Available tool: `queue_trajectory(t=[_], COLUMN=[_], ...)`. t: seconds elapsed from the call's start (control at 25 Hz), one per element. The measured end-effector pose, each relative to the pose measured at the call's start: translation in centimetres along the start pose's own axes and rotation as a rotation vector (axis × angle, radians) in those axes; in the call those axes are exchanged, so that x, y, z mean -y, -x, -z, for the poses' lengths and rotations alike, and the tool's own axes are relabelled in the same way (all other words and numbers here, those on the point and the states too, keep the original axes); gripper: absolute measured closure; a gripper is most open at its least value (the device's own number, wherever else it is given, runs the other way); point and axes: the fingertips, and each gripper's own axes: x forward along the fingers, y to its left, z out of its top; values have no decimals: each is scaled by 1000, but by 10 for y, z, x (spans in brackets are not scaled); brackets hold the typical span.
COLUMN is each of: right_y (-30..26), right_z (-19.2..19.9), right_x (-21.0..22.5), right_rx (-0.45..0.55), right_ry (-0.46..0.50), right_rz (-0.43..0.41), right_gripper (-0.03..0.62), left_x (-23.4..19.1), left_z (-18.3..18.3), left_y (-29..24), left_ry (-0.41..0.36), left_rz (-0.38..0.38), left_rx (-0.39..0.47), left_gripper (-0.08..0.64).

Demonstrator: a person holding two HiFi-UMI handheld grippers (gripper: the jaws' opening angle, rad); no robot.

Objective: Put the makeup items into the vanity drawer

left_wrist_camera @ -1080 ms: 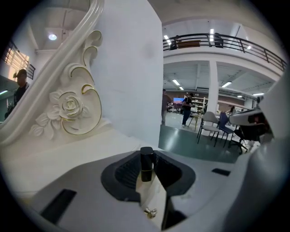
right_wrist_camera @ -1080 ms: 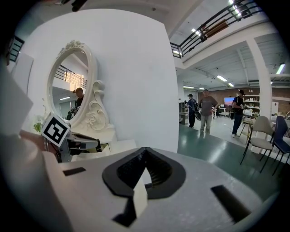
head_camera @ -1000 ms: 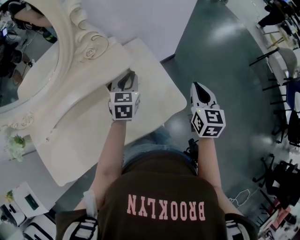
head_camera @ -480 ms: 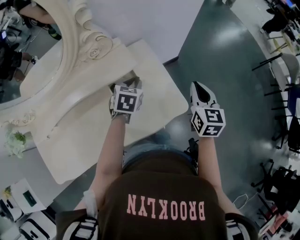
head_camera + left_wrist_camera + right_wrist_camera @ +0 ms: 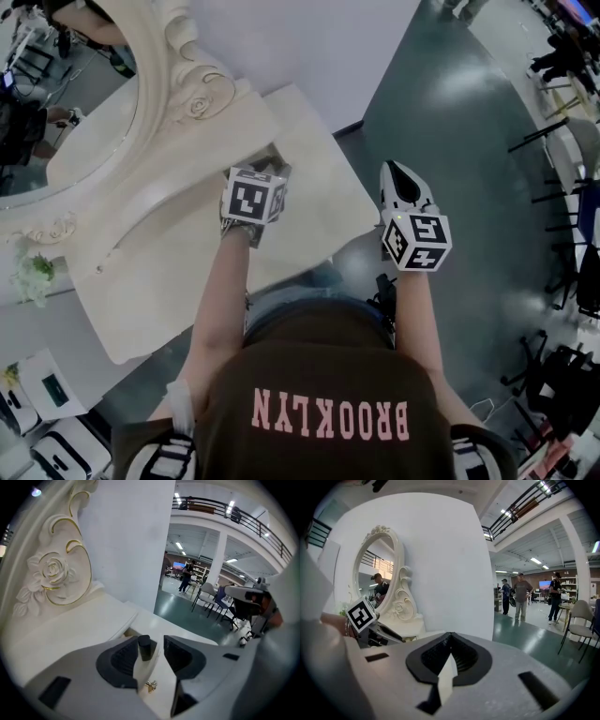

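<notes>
Left gripper view: left gripper (image 5: 152, 642) over the table (image 5: 93, 616), jaws apart, have just been opening; small dark tube (image 5: 144, 648) btwn them, not pinched, above the drawer knob (image 5: 151, 685). Tube prob. light, stiff, slick; grip across its middle. Right gripper (image 5: 449, 637): jaws together, empty.

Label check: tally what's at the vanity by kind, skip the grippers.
Mirror: 1
Black tube: 1
Gold knob: 1
Flower bunch: 1
Total: 4
</notes>
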Motion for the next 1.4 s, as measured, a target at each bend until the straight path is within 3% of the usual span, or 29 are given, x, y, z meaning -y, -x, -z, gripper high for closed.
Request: queue_trajectory(t=[0.48,1.0,1.4], right_y=[-19,-36,-34], right_z=[-17,-23,-21], right_x=[-33,-91,-138], right_rx=[26,26,36], right_ry=[31,71,74], right_rz=[-83,-180,-191], right_gripper=[595,595,595], left_x=[-26,-76,-111], left_z=[-6,14,30], left_y=[32,85,138], left_ry=[17,100,94], left_rz=[-75,-187,-280], left_rx=[91,208,348], left_gripper=[396,399,534])
